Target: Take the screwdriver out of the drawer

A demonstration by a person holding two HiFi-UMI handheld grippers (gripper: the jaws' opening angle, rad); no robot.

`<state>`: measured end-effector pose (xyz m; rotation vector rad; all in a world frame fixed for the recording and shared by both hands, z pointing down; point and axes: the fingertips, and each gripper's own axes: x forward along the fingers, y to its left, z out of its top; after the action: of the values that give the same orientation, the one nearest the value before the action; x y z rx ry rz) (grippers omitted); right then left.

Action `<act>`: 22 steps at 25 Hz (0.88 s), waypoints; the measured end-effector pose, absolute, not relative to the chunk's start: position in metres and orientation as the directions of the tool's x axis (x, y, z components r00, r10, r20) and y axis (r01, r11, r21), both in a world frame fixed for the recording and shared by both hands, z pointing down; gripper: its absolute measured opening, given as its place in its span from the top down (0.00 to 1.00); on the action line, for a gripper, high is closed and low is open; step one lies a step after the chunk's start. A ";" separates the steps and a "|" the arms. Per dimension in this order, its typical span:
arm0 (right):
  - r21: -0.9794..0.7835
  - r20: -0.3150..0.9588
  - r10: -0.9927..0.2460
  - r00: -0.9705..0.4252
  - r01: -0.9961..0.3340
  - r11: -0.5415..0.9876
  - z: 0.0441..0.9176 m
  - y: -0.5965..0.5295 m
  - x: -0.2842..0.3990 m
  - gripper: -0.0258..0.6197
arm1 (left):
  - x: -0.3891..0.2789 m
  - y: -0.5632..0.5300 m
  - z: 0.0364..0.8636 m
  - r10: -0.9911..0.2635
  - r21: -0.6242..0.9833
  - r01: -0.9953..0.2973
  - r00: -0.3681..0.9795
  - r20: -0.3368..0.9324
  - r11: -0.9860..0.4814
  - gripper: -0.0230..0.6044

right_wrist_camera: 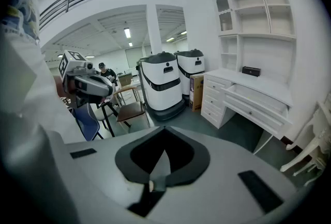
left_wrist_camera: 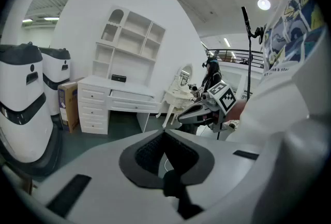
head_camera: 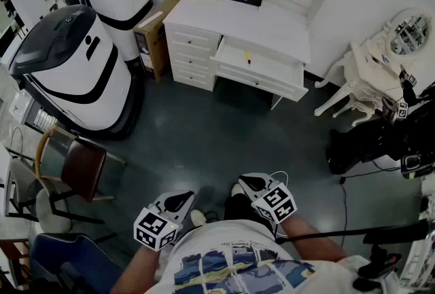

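Both shut & empty: left gripper [head_camera: 181, 199] & right gripper [head_camera: 246, 183], jaws together. Yellow screwdriver [head_camera: 248, 56] lies in open drawer [head_camera: 272, 72], well apart

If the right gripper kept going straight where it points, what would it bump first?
Most likely the right gripper meets the dark floor first, short of the white machine; depth is unclear.

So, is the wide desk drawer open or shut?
Open: the drawer stands pulled out from the desk, with the screwdriver lying inside.
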<state>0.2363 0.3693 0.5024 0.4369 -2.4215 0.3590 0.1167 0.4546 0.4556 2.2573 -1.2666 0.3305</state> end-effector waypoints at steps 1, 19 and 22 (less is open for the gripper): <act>-0.147 0.640 -0.221 -0.736 -0.400 0.905 0.502 0.368 0.237 0.92 | 0.116 0.453 0.458 -0.713 0.331 -0.844 0.534 0.454 -0.422 0.94; -0.173 0.588 -0.247 -0.770 -0.418 0.892 0.511 0.198 0.240 0.92 | 0.141 0.273 0.440 -0.669 0.246 -0.822 0.563 0.485 -0.514 0.94; -0.163 0.589 -0.263 -0.764 -0.431 0.887 0.513 0.169 0.246 0.92 | 0.144 0.248 0.437 -0.677 0.239 -0.832 0.549 0.491 -0.501 0.94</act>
<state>0.2460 0.1694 0.5126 0.4995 -2.4781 0.3895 0.1437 0.2485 0.4368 2.3384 -1.2218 0.4658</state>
